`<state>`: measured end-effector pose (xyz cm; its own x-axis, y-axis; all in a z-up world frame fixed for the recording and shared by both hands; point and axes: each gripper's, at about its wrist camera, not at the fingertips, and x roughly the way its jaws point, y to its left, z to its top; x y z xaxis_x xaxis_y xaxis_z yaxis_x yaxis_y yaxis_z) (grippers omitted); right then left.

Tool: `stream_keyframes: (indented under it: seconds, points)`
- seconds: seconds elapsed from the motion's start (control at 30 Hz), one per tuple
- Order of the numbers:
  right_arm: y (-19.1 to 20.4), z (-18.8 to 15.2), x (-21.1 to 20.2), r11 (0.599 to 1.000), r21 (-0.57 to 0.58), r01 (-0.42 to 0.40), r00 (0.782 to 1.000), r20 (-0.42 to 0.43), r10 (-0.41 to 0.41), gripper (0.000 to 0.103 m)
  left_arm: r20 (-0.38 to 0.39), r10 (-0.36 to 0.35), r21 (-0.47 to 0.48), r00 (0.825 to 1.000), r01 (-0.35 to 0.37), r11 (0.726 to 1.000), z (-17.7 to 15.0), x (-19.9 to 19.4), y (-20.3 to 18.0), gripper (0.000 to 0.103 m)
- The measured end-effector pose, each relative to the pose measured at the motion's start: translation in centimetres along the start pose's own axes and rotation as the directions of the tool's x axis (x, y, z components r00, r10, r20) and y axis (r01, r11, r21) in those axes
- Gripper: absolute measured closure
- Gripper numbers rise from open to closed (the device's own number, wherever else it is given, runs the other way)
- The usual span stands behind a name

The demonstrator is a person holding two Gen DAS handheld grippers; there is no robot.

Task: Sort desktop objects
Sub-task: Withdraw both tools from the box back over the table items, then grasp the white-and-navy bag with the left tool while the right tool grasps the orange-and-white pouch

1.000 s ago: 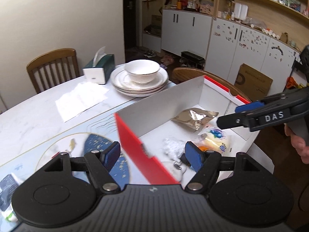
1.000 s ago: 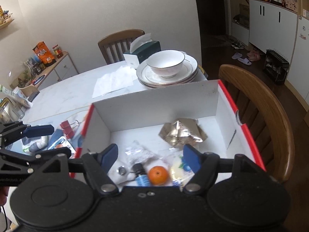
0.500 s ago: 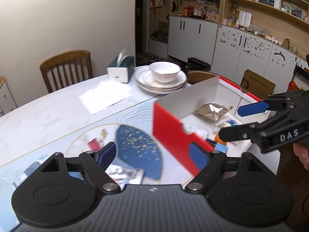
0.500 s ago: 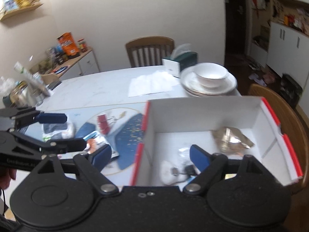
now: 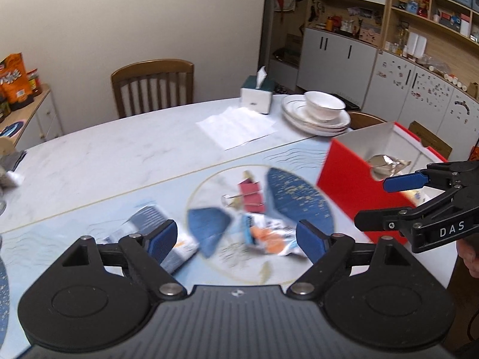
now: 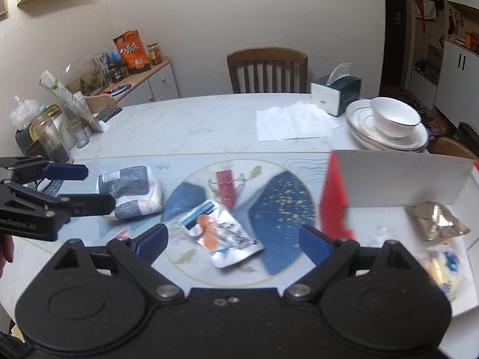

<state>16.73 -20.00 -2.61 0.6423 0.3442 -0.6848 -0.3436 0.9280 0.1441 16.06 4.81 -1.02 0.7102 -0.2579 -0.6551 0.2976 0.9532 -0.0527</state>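
My left gripper (image 5: 238,239) hovers over the patterned placemat (image 5: 299,197), its jaws opening with nothing pressed between them. Below it lie a silver snack pouch (image 5: 266,236), a dark-and-white packet (image 5: 155,233) and a red binder clip (image 5: 251,194). My right gripper (image 6: 233,239) hangs above the same pouch (image 6: 221,233), jaws also opening and holding nothing. The red-and-white box (image 6: 332,191) stands to the right, with a gold foil packet (image 6: 434,221) and a yellow pack (image 6: 443,266) inside. Each gripper shows in the other's view: right gripper (image 5: 383,200), left gripper (image 6: 86,188).
Stacked plates with a bowl (image 6: 389,125), a tissue box (image 6: 335,92) and a sheet of paper (image 6: 293,119) sit at the table's far side. A wooden chair (image 6: 266,68) stands behind. Glass jars (image 6: 51,140) crowd the left edge.
Both grippers have swung left, from above the box's inside to above the loose items on the placemat. Their jaws stand wider than before.
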Motion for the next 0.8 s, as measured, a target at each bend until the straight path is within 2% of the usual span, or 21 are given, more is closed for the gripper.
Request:
stream_keyframes:
  seconds: [0.07,0.13,0.53,0.8]
  points:
    - [1.0,-0.2,0.9,1.000,-0.013,0.009,1.000,-0.009,-0.009,0.009,-0.005,0.002,-0.005,1.000,-0.002,1.000,-0.5,0.0,1.2,0.013]
    - [2.0,-0.3,1.8,0.999,-0.034,0.017,1.000,-0.013,-0.017,0.009,-0.004,0.001,-0.011,1.000,-0.001,1.000,-1.0,-0.1,2.4,0.000]
    - [4.4,-1.0,7.2,0.991,-0.118,0.066,0.994,-0.075,-0.075,0.009,-0.032,-0.012,0.036,0.999,0.013,0.999,-3.3,2.2,6.3,0.000]
    - [4.3,-0.9,10.6,0.984,-0.162,0.070,0.988,-0.124,-0.091,0.009,-0.062,-0.025,0.104,0.998,0.031,0.994,-2.6,4.2,9.3,0.000]
